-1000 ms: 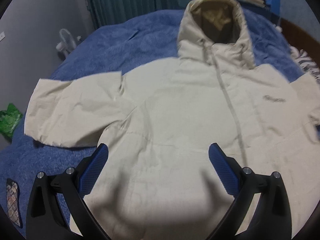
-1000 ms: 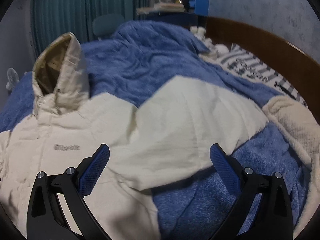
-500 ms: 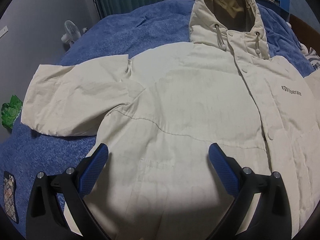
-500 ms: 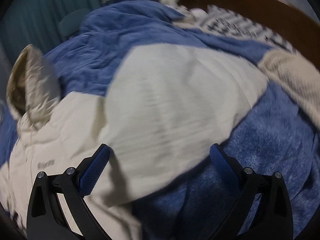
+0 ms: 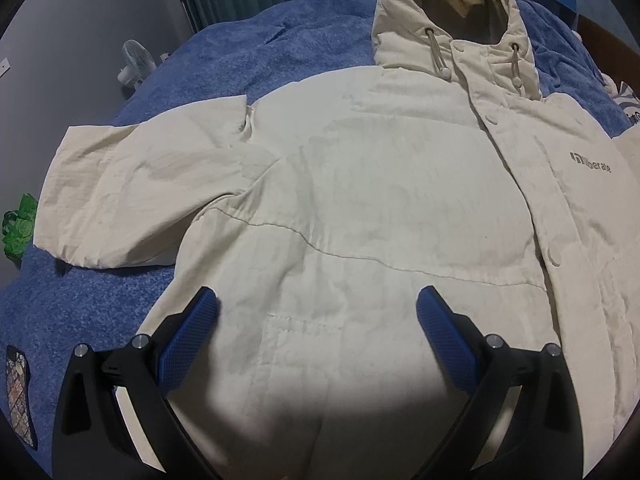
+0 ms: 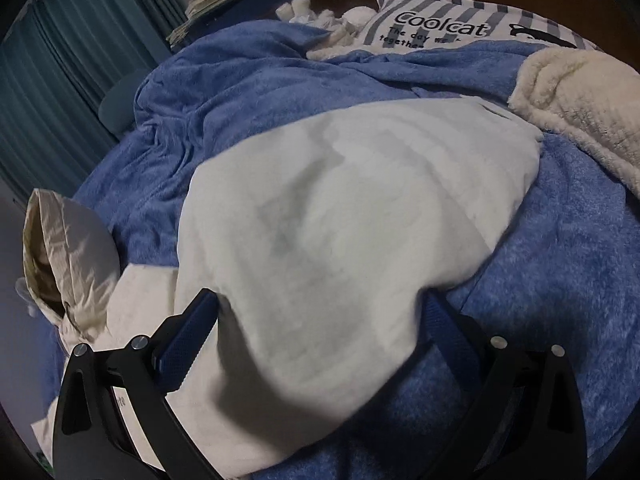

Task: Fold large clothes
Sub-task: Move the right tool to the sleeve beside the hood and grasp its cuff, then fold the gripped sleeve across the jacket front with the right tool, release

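A cream hooded jacket lies front-up and spread flat on a bed covered by a blue blanket, its hood pointing to the far end and its hem toward the near edge. In the left wrist view the left gripper hangs over the lower front of the jacket with its 2 blue-padded fingers spread wide and nothing between them; whether the tips touch the cloth cannot be told. The jacket's one sleeve stretches out to the left, lying flat on the blanket, and the chest carries a small grey logo on the right. 2 drawstrings with toggles hang at the collar (the snap placket runs down between them). At the far left a small white fan stands on the floor, a green bag lies beyond the sleeve's cuff, and a patterned phone case rests on the blanket at the near left. In the right wrist view the right gripper is also wide apart, and the other sleeve bulges up between its fingers, hiding the tip of the right-hand one; no clamping shows. Beyond it lie a striped pillow, a fluffy cream throw at the right, and teal curtains at the far left.
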### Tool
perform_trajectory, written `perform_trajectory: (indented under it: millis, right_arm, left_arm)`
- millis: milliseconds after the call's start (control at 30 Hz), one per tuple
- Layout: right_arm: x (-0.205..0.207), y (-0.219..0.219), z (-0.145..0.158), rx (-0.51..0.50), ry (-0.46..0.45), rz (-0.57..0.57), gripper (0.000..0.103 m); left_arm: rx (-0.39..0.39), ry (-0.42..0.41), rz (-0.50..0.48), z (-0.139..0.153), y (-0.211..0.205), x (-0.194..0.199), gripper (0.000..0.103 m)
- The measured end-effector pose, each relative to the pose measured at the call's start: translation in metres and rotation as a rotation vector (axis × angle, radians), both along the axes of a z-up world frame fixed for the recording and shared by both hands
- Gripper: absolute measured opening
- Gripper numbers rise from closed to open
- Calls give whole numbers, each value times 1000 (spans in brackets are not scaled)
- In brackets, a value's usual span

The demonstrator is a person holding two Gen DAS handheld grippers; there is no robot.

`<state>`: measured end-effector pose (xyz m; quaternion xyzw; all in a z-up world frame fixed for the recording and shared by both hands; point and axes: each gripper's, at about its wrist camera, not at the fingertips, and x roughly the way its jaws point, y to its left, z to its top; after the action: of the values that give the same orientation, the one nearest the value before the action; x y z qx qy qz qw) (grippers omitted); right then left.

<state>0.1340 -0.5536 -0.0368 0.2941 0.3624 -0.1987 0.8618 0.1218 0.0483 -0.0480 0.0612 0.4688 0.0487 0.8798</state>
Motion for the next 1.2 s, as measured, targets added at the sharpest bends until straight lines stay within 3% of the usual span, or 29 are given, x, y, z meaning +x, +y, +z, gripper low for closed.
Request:
perform_trajectory:
  millis: [300,400,433,500,533,567,633,933,1033,1200]
  right_arm:
    - [-3,-28,-12,118,-62,-98,98]
    - [-2,-29,-16,116,-58,-100,97]
    - [-1,-26,-17,100,-58,-96,92]
    - [2,-21,-13,59,-44,-93,63]
    - [2,-19,-9,32,-40,-92,38]
    - [1,-16,-3,0,-53,-85,25]
    - [0,-9,8,-50,-80,-65,16]
    - [-3,72,81,-175,-232,127,11]
    - [-1,115,95,-234,-226,193,11]
    - [7,183,92,-203,-169,305,10]
  left_arm:
    - [-5,10,-15,-6,-2,3,96]
    - [-4,14,-18,-7,-2,5,96]
    - [-4,16,-19,-8,-2,5,96]
    - [-2,17,-19,-9,-3,6,96]
    - [-1,18,-20,-9,-3,6,96]
    - [0,18,-20,-9,-3,6,96]
    - [-1,18,-21,-9,-3,6,96]
    - [-2,14,-22,-7,-3,6,96]
    - [1,6,-25,-8,-4,4,96]
    - [-9,1,-26,-8,-3,1,96]
